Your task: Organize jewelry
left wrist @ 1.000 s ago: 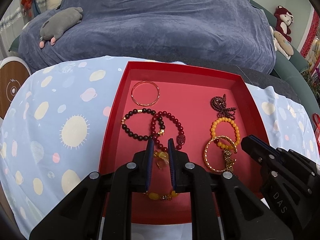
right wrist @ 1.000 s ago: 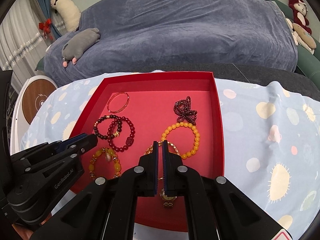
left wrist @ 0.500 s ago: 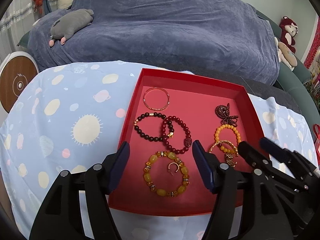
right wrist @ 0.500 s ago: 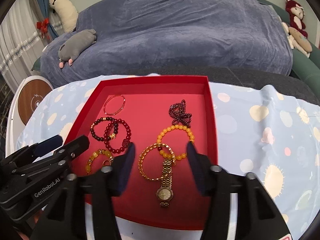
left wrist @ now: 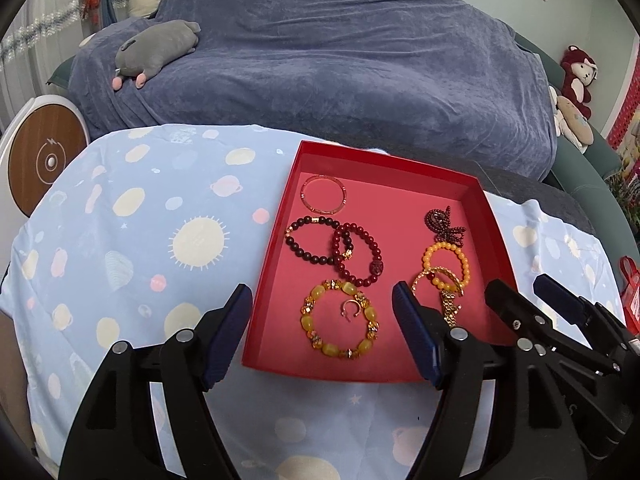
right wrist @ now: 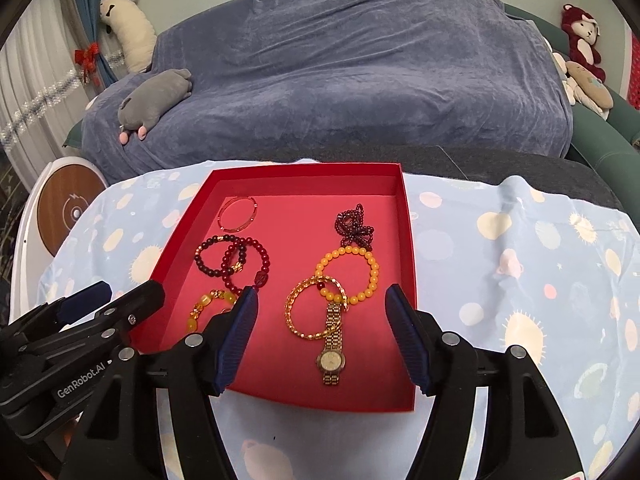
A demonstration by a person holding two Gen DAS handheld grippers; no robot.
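In the left wrist view, the left gripper [left wrist: 322, 304] is seen low centre, jaws opening around nothing; the amber bracelet [left wrist: 340, 322] lies in the red tray [left wrist: 276, 248].

In the right wrist view, the right gripper [right wrist: 320, 308] is likewise opening, empty, above the watch [right wrist: 332, 356], whose band is crossed by the gold bangle [right wrist: 304, 312]; both could be snagged together.

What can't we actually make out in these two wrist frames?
- Watch: in the left wrist view its face is hidden behind the left gripper's right finger; only the band shows.
- Watch dial, right wrist view: too small to read.
- Amber bead bracelet: in the right wrist view its lower part is covered by the right gripper's left finger.
- Small ring: detail too small.
- Both handlers: out of frame.
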